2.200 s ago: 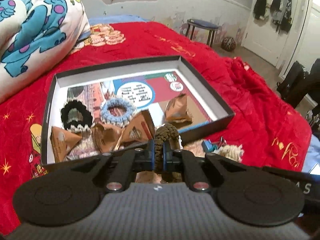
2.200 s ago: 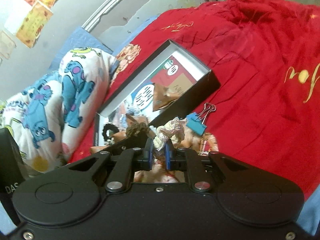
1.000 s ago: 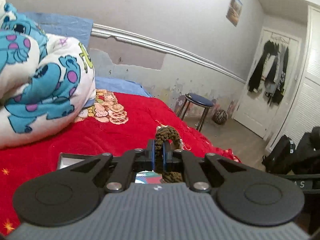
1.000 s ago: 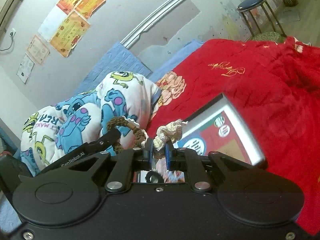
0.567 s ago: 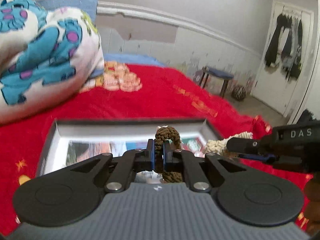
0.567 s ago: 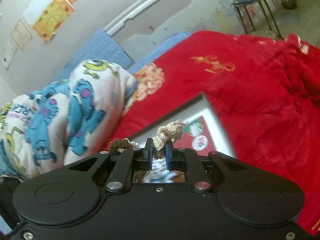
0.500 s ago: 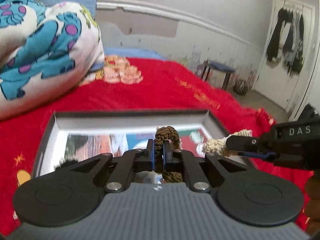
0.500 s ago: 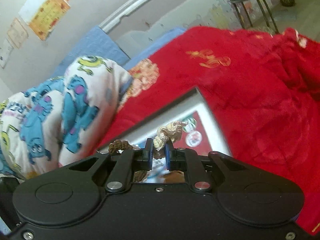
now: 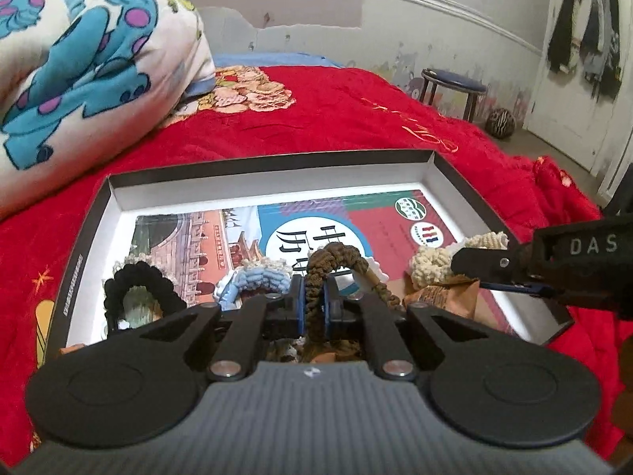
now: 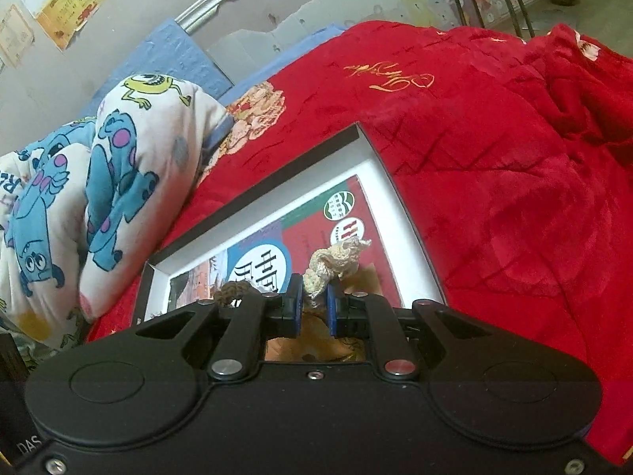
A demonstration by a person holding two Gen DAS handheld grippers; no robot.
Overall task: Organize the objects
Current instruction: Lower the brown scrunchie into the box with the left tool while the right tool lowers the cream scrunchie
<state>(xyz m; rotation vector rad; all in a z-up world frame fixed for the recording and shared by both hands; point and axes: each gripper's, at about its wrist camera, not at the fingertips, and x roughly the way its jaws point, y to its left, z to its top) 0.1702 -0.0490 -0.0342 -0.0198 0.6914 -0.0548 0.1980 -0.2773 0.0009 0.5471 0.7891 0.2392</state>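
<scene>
Brown scrunchie (image 9: 334, 261) upright, pinched mid-loop over box (image 9: 269, 174) centre. Cream scrunchie (image 9: 431, 259) at its 3 o'clock, also held, above brown packet (image 9: 443, 301), prob. touching. Black scrunchie (image 9: 136, 289) & blue scrunchie (image 9: 257, 279) lie at 9 o'clock.

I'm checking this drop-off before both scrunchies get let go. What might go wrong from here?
The brown scrunchie in the left claw hangs right above the light blue scrunchie, so it may land on it rather than on bare box floor. The cream scrunchie in the right claw sits near the box's right wall over a brown packet; it might bounce out onto the red blanket.
</scene>
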